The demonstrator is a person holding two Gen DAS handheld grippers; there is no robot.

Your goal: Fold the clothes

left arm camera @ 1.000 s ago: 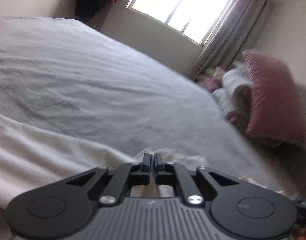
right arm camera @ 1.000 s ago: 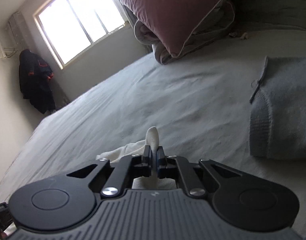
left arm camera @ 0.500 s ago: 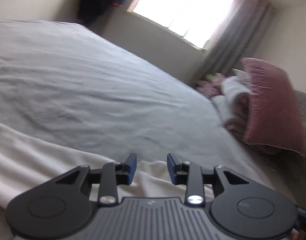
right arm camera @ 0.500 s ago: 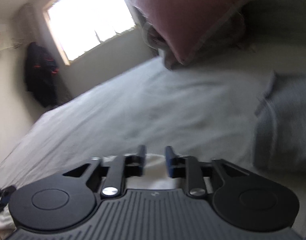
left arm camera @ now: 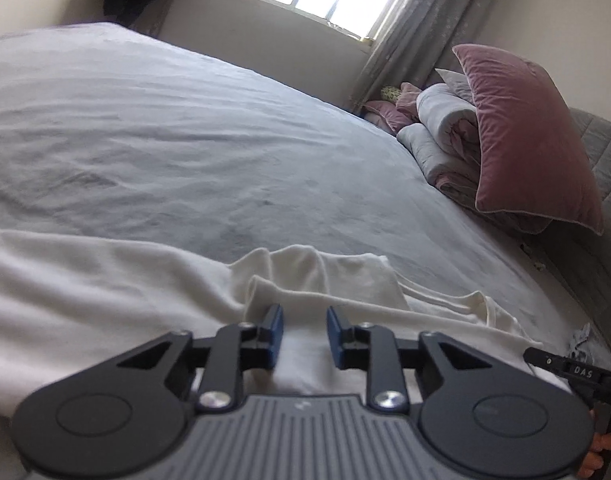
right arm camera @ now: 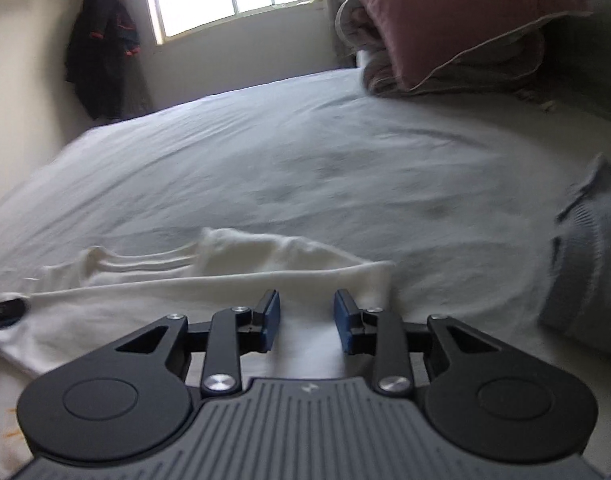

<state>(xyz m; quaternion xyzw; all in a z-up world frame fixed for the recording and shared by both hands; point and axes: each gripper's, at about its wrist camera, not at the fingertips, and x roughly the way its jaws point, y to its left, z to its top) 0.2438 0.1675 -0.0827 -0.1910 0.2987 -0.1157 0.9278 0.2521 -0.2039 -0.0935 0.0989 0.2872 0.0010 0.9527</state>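
A cream-white garment (left arm camera: 125, 292) lies spread on the grey bed sheet (left arm camera: 165, 140), with a rumpled folded-over part just ahead of my left gripper (left arm camera: 304, 334). That gripper is open above the cloth, holding nothing. In the right wrist view the same cream garment (right arm camera: 233, 280) lies flat with a creased edge, and my right gripper (right arm camera: 307, 322) hovers open over it, also holding nothing. The tip of the other gripper (left arm camera: 573, 368) shows at the far right of the left wrist view.
A folded grey knit garment (right arm camera: 585, 264) lies on the bed to the right. A pink pillow (left arm camera: 525, 132) leans on rolled bedding (left arm camera: 445, 128) at the headboard. A dark jacket (right arm camera: 101, 52) hangs by the window. Bare grey sheet (right arm camera: 265, 152) stretches beyond the garment.
Both grippers were shut a second ago, the right one pinching cream cloth. Both have opened and let the garment drop onto the bed, then pulled back slightly.
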